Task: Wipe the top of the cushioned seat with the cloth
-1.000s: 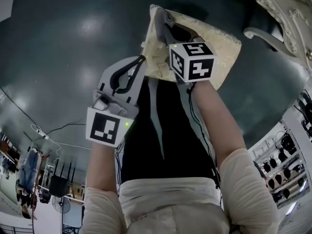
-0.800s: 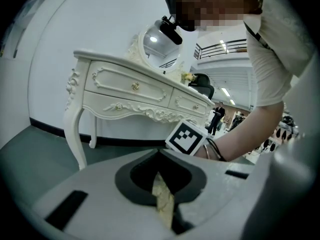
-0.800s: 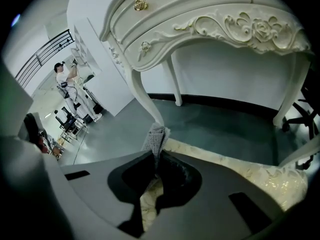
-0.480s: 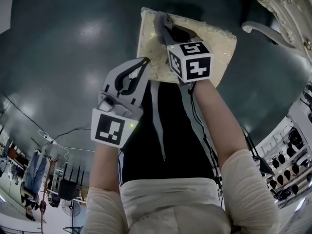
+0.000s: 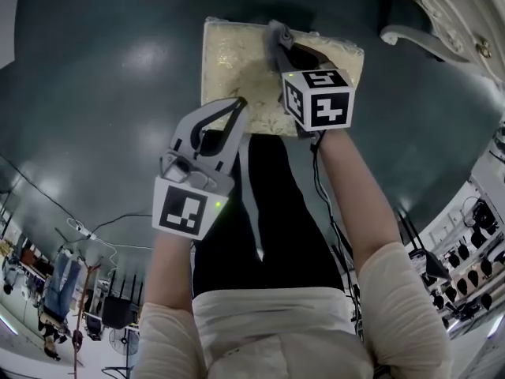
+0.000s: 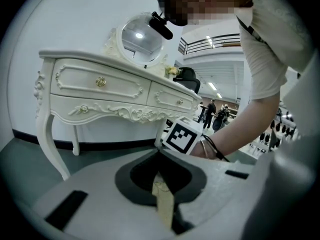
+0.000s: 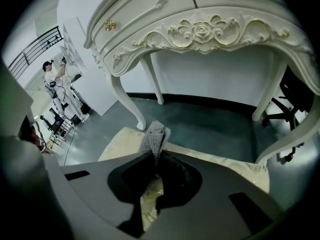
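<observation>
The right gripper (image 7: 152, 155) is clamped on the grey cloth (image 7: 154, 134), which sticks up past its closed jaws. In the head view the cloth (image 5: 275, 30) sits over the far edge of the cream cushioned seat (image 5: 237, 61), at about 1 o'clock from the seat's middle. The left gripper (image 6: 159, 156) has its jaws together on nothing, its tip over the seat's 7 o'clock part. A white dressing table (image 7: 200, 29) stands beyond.

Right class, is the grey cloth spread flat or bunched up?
Bunched: in the right gripper view the cloth pokes out as a gathered tuft pinched in the right gripper, above the cushioned seat.
</observation>
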The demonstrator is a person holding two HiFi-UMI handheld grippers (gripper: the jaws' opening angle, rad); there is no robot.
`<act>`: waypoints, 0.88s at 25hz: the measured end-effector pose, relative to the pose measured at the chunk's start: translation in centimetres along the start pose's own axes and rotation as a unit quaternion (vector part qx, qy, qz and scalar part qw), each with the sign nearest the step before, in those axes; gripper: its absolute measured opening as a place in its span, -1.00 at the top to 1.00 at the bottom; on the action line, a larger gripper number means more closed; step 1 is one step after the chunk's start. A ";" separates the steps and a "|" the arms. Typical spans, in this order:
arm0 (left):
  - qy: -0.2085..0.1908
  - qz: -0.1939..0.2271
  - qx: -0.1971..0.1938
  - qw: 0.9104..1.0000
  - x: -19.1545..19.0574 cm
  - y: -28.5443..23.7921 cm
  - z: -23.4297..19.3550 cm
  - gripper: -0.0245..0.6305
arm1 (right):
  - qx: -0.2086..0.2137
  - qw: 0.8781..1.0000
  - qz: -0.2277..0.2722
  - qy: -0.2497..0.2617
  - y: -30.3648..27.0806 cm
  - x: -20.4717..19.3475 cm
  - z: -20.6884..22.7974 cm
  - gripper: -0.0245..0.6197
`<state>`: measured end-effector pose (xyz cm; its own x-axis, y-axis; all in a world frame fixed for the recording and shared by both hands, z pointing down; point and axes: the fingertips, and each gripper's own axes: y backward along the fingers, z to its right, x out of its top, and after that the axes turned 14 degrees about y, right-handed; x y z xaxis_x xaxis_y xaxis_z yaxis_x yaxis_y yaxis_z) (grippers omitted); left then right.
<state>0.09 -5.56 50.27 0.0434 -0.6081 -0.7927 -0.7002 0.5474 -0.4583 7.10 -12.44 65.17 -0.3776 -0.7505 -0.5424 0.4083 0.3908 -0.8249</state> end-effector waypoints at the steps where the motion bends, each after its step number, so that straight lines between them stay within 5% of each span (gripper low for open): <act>1: -0.003 -0.002 -0.001 1.000 0.0 -0.3 0.4 0.92 | -0.003 1.000 0.001 -0.004 0.3 -0.2 0.5 0.84; 22: -0.020 -0.030 -0.040 0.999 -1.0 -5.1 7.2 0.92 | -0.087 0.996 -0.018 -0.014 6.3 -6.8 10.0 0.84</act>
<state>8.76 -3.59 50.48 0.1140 -0.6143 -0.7808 -0.7497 0.4625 -0.4733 20.50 -10.21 65.23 -0.3658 -0.7786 -0.5098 0.2433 0.4487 -0.8599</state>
